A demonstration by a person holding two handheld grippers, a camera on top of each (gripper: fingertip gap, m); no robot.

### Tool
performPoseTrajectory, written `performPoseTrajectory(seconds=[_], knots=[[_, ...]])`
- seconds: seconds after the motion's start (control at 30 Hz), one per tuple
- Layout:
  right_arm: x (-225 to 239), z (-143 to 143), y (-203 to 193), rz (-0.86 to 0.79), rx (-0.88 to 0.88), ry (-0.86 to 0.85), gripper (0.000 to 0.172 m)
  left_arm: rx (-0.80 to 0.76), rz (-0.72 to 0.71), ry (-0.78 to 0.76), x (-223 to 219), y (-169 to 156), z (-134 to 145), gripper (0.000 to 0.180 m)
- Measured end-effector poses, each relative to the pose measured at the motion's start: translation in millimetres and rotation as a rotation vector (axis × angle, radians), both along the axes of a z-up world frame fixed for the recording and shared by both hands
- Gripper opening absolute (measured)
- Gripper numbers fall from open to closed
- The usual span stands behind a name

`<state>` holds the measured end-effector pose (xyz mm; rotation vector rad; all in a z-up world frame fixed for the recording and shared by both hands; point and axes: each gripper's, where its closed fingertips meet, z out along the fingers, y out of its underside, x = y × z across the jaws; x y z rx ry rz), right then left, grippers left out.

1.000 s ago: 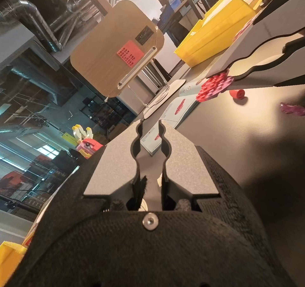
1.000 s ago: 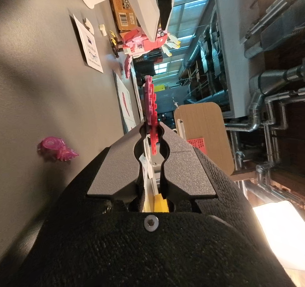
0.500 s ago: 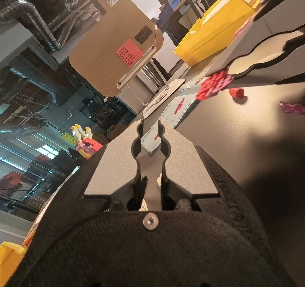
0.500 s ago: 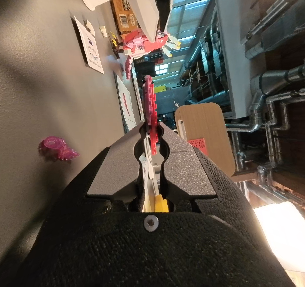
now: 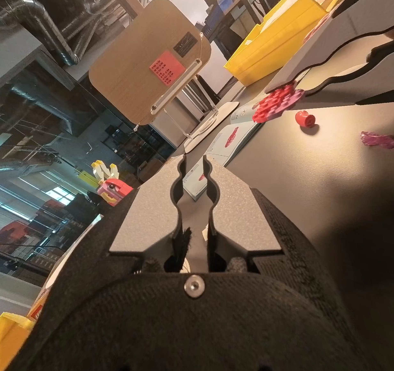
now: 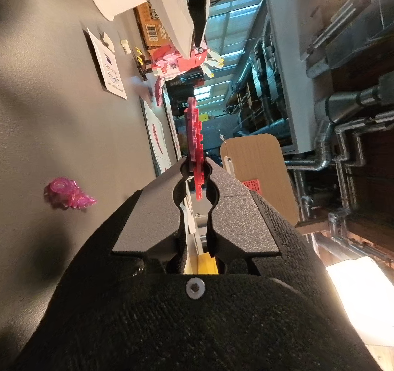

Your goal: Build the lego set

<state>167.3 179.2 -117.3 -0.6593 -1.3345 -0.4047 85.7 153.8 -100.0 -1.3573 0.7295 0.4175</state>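
My left gripper and right gripper: grey grainy wavy-edged fingers, black textured bodies, one silver screw centred on each.

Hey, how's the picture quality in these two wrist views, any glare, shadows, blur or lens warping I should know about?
Left wrist view: warm light pools on the table near the red stud, a dark shadow fills the right edge, and the yellow bin at the lower left is blurred. Right wrist view: a lamp blows out white at the lower right, soft shadows cross the table, the pink piece looks slightly soft, and the pipes bend from wide-angle warping.
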Motion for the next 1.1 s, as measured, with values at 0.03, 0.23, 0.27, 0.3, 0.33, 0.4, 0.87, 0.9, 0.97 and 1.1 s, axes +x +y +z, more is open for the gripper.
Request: performPoseTrajectory(seconds=[0.03, 0.23, 0.27, 0.3, 0.33, 0.4, 0.87, 0.9, 0.97, 1.1], knots=[[-0.1, -0.3, 0.0, 0.000, 0.000, -0.002, 0.010, 0.000, 0.000, 0.000, 0.1, 0.0, 0.0, 0.014], [-0.3, -0.5, 0.2, 0.001, 0.000, -0.003, 0.010, -0.017, -0.003, -0.012, 0.2, 0.6, -1.6, 0.014], [-0.3, -0.5, 0.3, 0.002, -0.002, -0.002, 0.010, -0.019, -0.004, -0.016, 0.1, 0.6, -1.5, 0.014], [-0.3, -0.6, 0.4, 0.003, -0.003, -0.002, 0.010, -0.020, -0.004, -0.020, -0.3, 0.5, -1.3, 0.014], [-0.3, -0.9, 0.8, 0.003, -0.004, -0.003, 0.010, -0.020, -0.004, -0.024, -0.6, 0.5, -1.0, 0.014], [-0.2, -1.1, 1.1, 0.002, -0.005, -0.004, 0.010, -0.022, -0.004, -0.029, -0.9, 0.7, -0.8, 0.014], [0.4, -2.9, 2.8, 0.003, -0.034, 0.001, 0.010, -0.131, -0.088, -0.602, -15.9, -84.6, 46.1, 0.014], [0.3, -3.0, 3.1, 0.003, -0.036, 0.002, 0.010, -0.150, -0.062, -0.632, -24.4, -96.9, 49.1, 0.014], [0.3, -3.8, 3.8, 0.002, -0.050, 0.003, 0.010, -0.184, 0.017, -0.646, -49.3, -116.1, 56.8, 0.010], [1.4, -4.3, 7.0, -0.005, -0.086, 0.016, 0.010, -0.394, 0.195, -0.507, -111.3, -122.7, 60.9, 0.010]])
